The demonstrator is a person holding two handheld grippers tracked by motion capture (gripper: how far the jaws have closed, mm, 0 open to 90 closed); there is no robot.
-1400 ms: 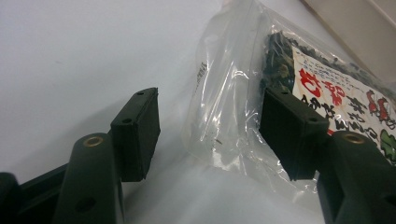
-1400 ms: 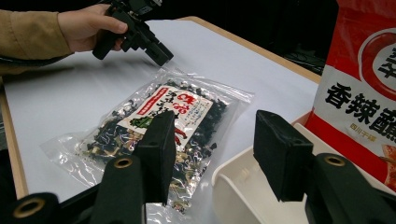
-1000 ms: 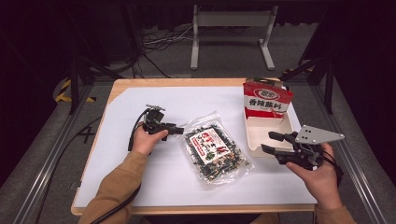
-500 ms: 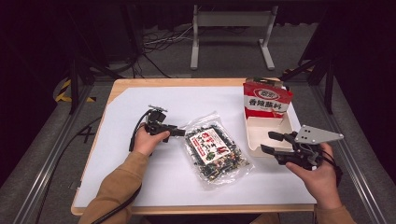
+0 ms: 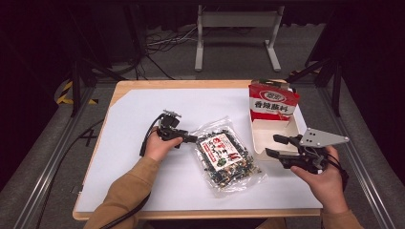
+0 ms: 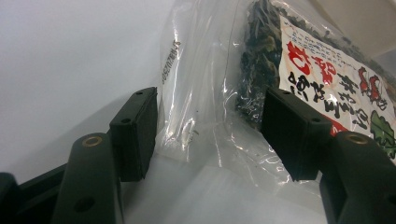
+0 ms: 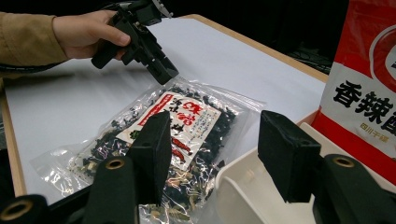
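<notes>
A clear bag of dark dried food with a white and red label (image 5: 223, 155) lies flat on the white sheet at mid-table. My left gripper (image 5: 191, 139) is at the bag's near-left corner. In the left gripper view it (image 6: 210, 135) stands open with the bag's clear edge (image 6: 196, 93) between the jaws, pads not pressing. The right gripper view shows that same left gripper (image 7: 163, 72) over the bag (image 7: 173, 126). My right gripper (image 5: 273, 145) is open and empty beside the white tray (image 5: 260, 143). A red snack bag (image 5: 272, 102) stands upright in the tray's far end.
A white sheet (image 5: 133, 119) covers the wooden table (image 5: 191, 84). The tray's near corner (image 7: 243, 186) lies just under the right gripper (image 7: 212, 154), with the red bag (image 7: 369, 93) behind it. A metal stand (image 5: 236, 28) and cables are on the floor beyond.
The left gripper has slid a little to the right, onto the corner of the clear bag. The right gripper has stayed where it was.
</notes>
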